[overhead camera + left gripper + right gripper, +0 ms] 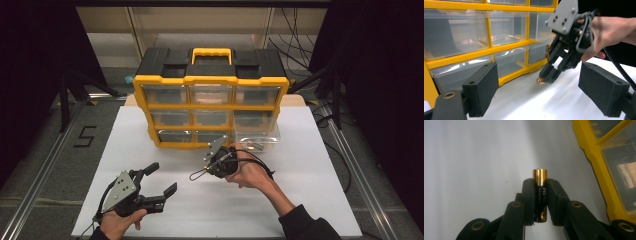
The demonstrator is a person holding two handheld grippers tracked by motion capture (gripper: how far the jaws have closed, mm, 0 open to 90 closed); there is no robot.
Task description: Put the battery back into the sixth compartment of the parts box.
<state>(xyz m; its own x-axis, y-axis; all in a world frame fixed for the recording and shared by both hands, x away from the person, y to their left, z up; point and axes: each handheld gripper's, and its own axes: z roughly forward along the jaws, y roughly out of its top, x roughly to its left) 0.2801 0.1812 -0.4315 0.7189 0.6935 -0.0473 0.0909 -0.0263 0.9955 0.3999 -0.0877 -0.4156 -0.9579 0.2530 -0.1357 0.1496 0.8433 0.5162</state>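
Battery (539, 195) sits lengthwise between the right gripper (540, 202) jaws, black body clamped by both pads, gold cap end poking out past the jaw tips, other end back toward the gripper body. Jaws clenched on it, pads pressing both sides, no gap visible. From the left gripper view the same battery (539, 80) shows as a small copper-coloured end at the tip of the right gripper (547, 75), angled down and held just above the white board (536, 100), close to the front bottom edge of the organizer (489, 45). In the high view the right gripper (212, 160) is over the middle of the white board (300, 190), just in front of the yellow-and-black drawer organizer (210, 80), near its lower row; the battery itself is too small to make out there. The bottom-right clear drawer (257, 137) is pulled out toward the front, just right of the right gripper. Organizer stands at the far edge of the board, handle on top, three rows of clear drawers. Left gripper (160, 180) is near the front-left corner of the board, well apart from the battery, jaws spread wide, nothing between the pads (482, 90).
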